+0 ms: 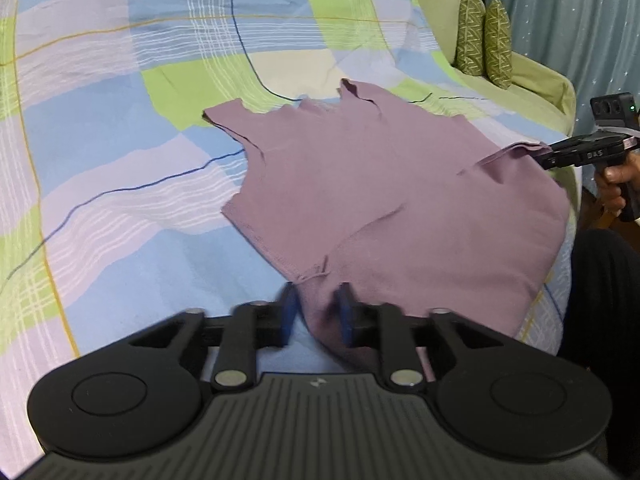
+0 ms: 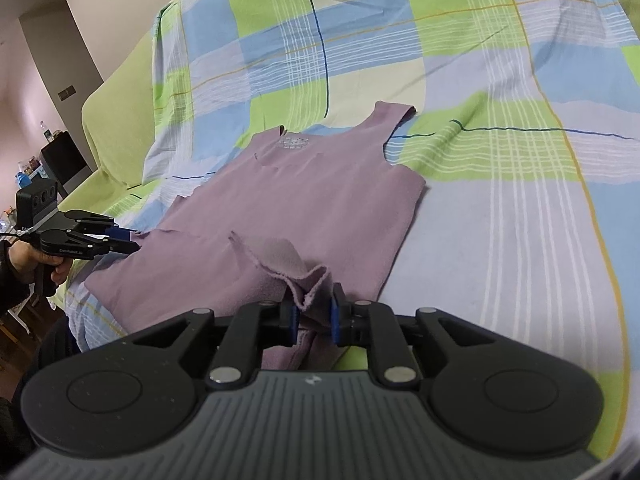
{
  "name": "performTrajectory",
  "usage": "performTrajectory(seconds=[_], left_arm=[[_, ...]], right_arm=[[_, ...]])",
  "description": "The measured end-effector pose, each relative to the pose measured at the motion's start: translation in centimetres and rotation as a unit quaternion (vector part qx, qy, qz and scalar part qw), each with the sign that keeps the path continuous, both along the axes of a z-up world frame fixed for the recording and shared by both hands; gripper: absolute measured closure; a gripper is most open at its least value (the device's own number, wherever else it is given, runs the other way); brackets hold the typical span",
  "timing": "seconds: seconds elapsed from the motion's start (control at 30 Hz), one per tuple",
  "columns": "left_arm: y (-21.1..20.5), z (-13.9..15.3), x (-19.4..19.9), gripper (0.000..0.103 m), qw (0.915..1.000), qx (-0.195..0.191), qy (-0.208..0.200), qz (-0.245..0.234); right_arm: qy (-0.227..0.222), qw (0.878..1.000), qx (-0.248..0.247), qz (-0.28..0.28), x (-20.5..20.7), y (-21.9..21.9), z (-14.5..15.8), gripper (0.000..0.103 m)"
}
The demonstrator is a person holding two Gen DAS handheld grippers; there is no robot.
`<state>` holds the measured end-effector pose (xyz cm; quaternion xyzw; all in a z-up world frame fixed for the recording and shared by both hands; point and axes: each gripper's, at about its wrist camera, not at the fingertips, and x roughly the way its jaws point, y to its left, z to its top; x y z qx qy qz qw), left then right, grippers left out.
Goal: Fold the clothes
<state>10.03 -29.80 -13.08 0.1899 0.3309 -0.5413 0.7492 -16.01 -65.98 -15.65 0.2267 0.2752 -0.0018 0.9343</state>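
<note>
A mauve sleeveless top (image 1: 360, 184) lies on the checked bed sheet, straps pointing away from me; it also shows in the right wrist view (image 2: 304, 200). My left gripper (image 1: 318, 312) is shut on the top's near hem corner; it also shows at the left of the right wrist view (image 2: 134, 240). My right gripper (image 2: 314, 316) is shut on the other hem corner, with bunched fabric raised between the pads; it also shows at the right of the left wrist view (image 1: 546, 154). Both hem corners are lifted a little off the sheet.
The checked sheet (image 1: 120, 140) in blue, green and lilac covers the bed. Two green patterned cushions (image 1: 484, 40) lean at the bed's far right, by a blue curtain (image 1: 580, 20). A dark cabinet with small items (image 2: 60, 156) stands beyond the bed's left side.
</note>
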Motion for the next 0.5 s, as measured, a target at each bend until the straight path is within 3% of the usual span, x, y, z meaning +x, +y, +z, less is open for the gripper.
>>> performTrajectory(seconds=[0.1, 0.23, 0.27, 0.37, 0.5], left_arm=[[0.7, 0.9, -1.0, 0.103, 0.9999, -0.009, -0.015, 0.001], [1.9, 3.9, -2.3, 0.103, 0.9987, -0.041, -0.029, -0.003], [2.1, 4.6, -2.4, 0.103, 0.9982, -0.049, -0.035, -0.003], [1.8, 6.4, -1.3, 0.103, 0.9966, -0.071, -0.041, 0.004], [0.1, 6.8, 1.5, 0.103, 0.9960, -0.079, -0.037, 0.019]], right_arm=[[0.012, 1.000, -0.024, -0.014, -0.2, 0.7, 0.4, 0.096], [0.026, 0.998, -0.063, -0.019, -1.0, 1.9, 2.3, 0.098], [0.018, 0.998, -0.062, -0.022, -1.4, 1.8, 3.1, 0.098], [-0.041, 0.998, 0.002, -0.046, -2.5, -0.4, 5.6, 0.098], [-0.039, 0.998, -0.009, -0.045, -0.4, -2.6, 7.4, 0.098]])
